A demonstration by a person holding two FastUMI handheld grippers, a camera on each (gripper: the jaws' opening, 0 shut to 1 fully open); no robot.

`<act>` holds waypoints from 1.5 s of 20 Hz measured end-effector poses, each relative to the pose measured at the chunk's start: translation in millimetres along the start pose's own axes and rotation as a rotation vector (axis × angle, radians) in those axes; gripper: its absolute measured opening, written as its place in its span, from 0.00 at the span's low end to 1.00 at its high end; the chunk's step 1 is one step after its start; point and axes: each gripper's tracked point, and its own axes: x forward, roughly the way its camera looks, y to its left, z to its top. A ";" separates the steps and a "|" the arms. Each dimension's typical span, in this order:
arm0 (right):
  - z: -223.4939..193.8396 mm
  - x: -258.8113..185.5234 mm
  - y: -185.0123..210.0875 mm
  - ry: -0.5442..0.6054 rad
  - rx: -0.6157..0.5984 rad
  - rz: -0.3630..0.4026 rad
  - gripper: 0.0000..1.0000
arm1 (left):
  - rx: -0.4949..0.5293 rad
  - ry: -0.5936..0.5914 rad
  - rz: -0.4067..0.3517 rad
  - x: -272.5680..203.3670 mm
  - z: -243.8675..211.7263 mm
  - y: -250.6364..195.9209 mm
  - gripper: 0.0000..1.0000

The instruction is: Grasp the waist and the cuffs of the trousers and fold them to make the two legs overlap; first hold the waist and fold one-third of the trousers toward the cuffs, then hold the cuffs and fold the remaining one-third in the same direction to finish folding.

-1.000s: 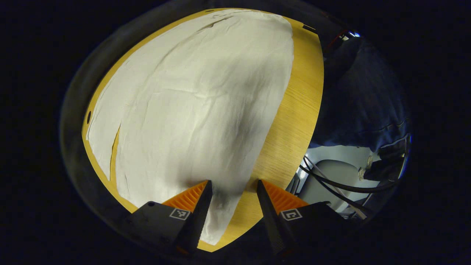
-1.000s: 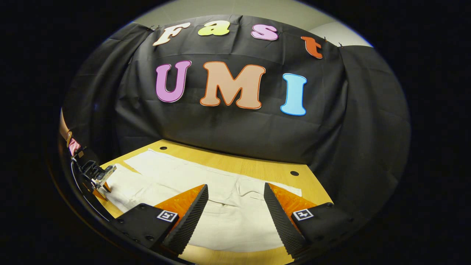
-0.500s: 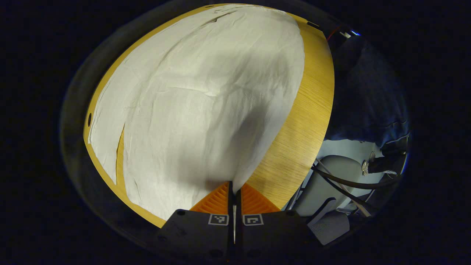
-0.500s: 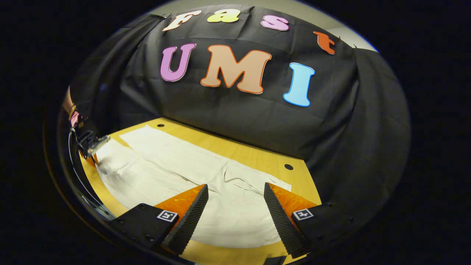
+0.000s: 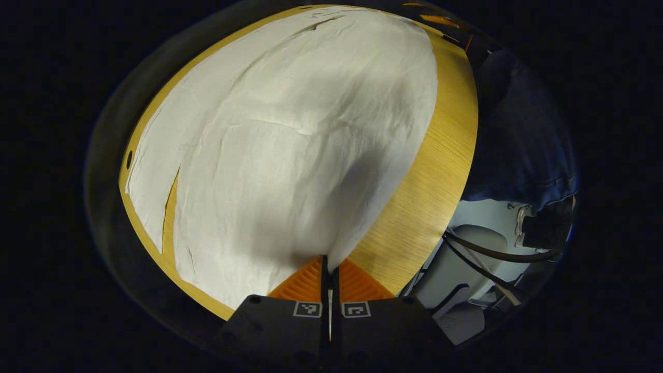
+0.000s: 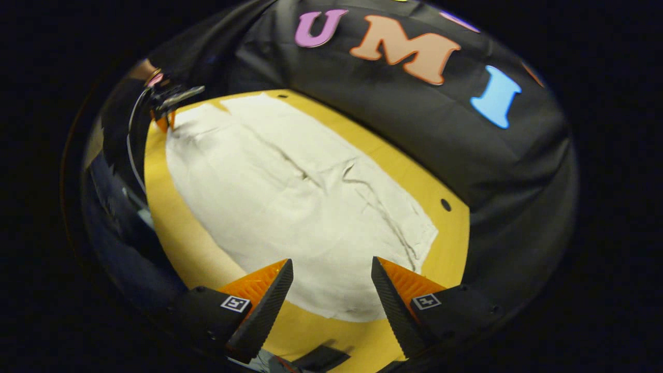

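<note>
White trousers (image 5: 290, 134) lie flat and lengthwise on a yellow wooden table (image 5: 440, 155). My left gripper (image 5: 329, 260) is shut on the edge of the near leg's cuff, and the cloth rises in a small peak into its fingers. In the right gripper view, the trousers (image 6: 300, 197) stretch away, with the waist end nearest. My right gripper (image 6: 330, 263) hangs open just above that waist end, nothing between its fingers. The left gripper (image 6: 168, 101) shows far off at the cuff end.
A person's dark blue garment (image 5: 518, 134) stands beside the table's right edge, with a pale chair (image 5: 466, 259) and black cables (image 5: 492, 254) below. The table (image 6: 186, 223) has a small round hole (image 6: 445, 204) near the black cloth wall.
The left gripper has shut on the cuff edge and stays there. The right gripper has tipped downward and come in over the waist end, still open.
</note>
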 end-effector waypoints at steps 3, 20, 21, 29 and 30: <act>-30.6 13.4 22.9 0.109 -0.139 0.135 0.98 | -0.021 0.007 0.003 -0.6 0.6 -0.3 0.00; -60.0 37.1 44.3 0.357 -0.213 0.362 0.60 | -0.072 0.049 -0.024 10.9 36.8 15.9 0.00; -58.9 37.8 42.3 0.357 -0.218 0.352 0.60 | -0.073 0.047 -0.026 10.6 21.5 6.6 0.00; -59.3 41.6 30.3 0.358 -0.158 0.243 0.07 | -0.079 0.038 -0.032 10.3 31.9 13.6 0.00; -59.1 42.8 29.5 0.353 -0.122 0.218 0.07 | -0.080 0.032 -0.029 9.9 31.8 13.5 0.00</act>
